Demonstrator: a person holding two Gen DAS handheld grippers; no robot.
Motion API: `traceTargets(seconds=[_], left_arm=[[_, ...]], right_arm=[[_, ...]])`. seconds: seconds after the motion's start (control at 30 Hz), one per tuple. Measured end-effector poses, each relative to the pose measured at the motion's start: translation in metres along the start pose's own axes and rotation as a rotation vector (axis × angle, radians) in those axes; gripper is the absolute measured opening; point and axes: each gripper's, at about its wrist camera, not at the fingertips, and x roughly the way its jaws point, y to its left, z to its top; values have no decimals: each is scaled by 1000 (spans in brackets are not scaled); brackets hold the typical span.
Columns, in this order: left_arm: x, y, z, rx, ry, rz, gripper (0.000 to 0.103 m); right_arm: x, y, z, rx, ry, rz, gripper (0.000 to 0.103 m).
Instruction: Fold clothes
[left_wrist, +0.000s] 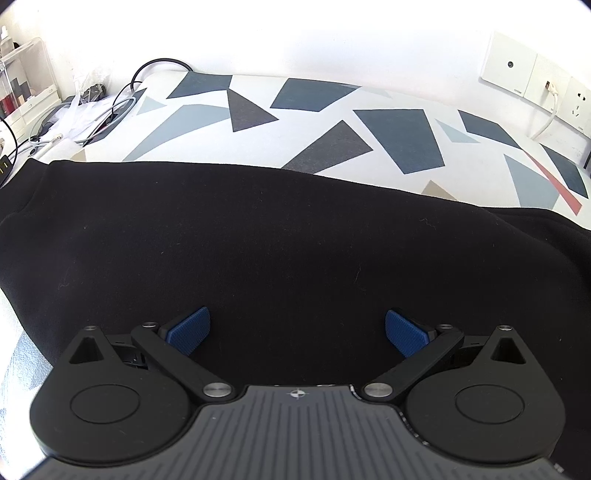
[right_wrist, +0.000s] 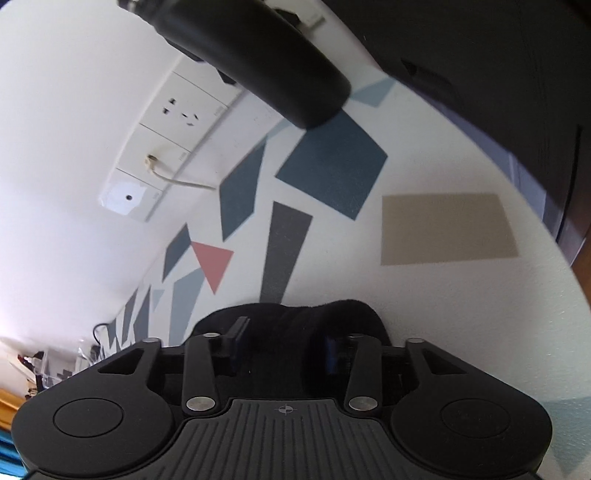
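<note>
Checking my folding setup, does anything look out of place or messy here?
Only the loose cables tangled at the far left corner of the patterned surface. The black garment lies smooth; the right claw grips a bunched fold.

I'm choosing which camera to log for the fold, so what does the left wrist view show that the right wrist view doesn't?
Only the left wrist view shows the black garment spread flat, the open left gripper over it, and a tangle of cables. Only the right wrist view shows the right gripper shut on bunched black fabric, and a dark cylinder overhead. Both show the geometric-patterned cloth and the wall sockets.
</note>
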Motion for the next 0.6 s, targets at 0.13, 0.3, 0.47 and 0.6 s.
traceTargets(seconds=[0.13, 0.3, 0.47, 0.6], left_arm=[[1, -1, 0, -14, -3, 10, 103], [7, -11, 7, 4, -11, 0, 103], [11, -16, 10, 14, -20, -5, 103], [14, -20, 12, 21, -26, -9, 103]], right_arm=[[1, 34, -3, -178, -59, -175, 9], [-17, 55, 6, -291, -186, -234, 8], [5, 39, 19, -276, -157, -302, 8], [2, 34, 21, -221, -148, -254, 13]])
